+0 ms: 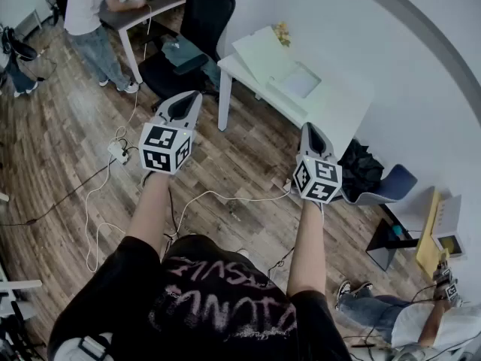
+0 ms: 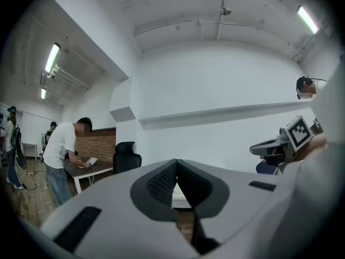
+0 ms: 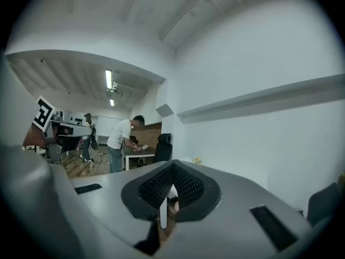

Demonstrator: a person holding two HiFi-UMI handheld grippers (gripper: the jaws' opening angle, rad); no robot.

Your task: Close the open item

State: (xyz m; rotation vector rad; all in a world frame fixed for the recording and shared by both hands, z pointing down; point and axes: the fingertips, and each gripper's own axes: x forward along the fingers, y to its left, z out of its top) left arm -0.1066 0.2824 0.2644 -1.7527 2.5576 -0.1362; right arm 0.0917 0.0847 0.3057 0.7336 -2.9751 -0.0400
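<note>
Wood floor (image 1: 60,149) is running under everything, with cables (image 1: 113,179) trailing across it. White table (image 1: 342,115) is standing along the wall, with a black chair (image 1: 203,21) sitting just off its left corner. Open item (image 1: 282,70) is lying flat on the table's left end, its white flap spreading toward that corner - can't tell exactly what it is. Left gripper (image 1: 194,98) and right gripper (image 1: 307,128) are hanging level over the floor, apart from the table's front edge - both claws are sitting pinched tight, holding nothing.
</note>
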